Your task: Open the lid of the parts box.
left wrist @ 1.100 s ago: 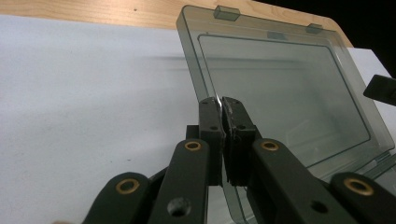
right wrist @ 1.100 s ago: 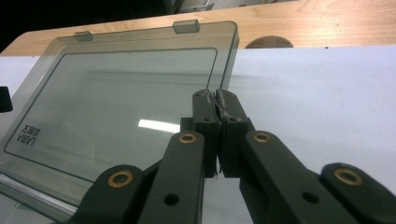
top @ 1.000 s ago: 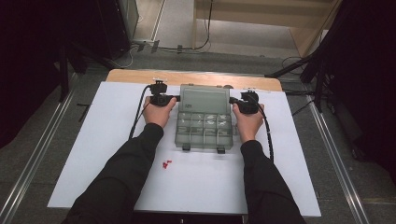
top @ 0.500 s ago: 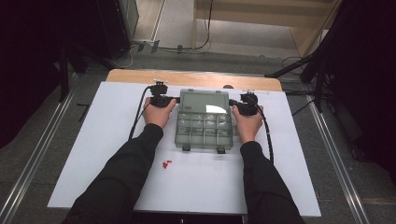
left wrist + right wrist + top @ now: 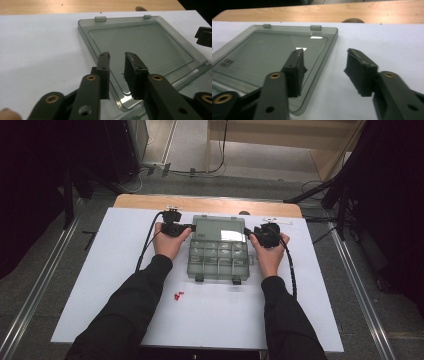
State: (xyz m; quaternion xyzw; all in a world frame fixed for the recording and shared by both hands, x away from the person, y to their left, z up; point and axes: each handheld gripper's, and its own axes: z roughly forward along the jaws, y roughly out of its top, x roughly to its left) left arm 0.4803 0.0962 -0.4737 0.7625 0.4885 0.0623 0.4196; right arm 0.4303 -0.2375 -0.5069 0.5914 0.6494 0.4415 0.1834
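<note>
The box [image 5: 218, 260] lies at the middle of the white sheet [image 5: 100, 285], its clear lid [image 5: 219, 228] swung fully open and lying flat on the sheet beyond the tray, away from the person. The lid's long axis runs left to right, so each short end faces one hand. The left gripper [image 5: 189, 227] sits at the lid's left end, the right gripper [image 5: 248, 232] at its right end, about equally near.

In the left gripper view the jaws of the left gripper [image 5: 117, 72] have just been opening and stand a little apart over the near lid [image 5: 140, 47] corner, with the edge running under the gap and neither pad pressing on it. In the right gripper view the right gripper [image 5: 325, 72] has also just been opening; its jaws stand wider, one above the lid [image 5: 274, 57] edge, the other over bare sheet [image 5: 387, 45], clamped on nothing.

My judgement: the lid is let go and both hands must back outward, away from its ends. A few red bits [image 5: 177, 295] lie well apart, nearer the left arm
</note>
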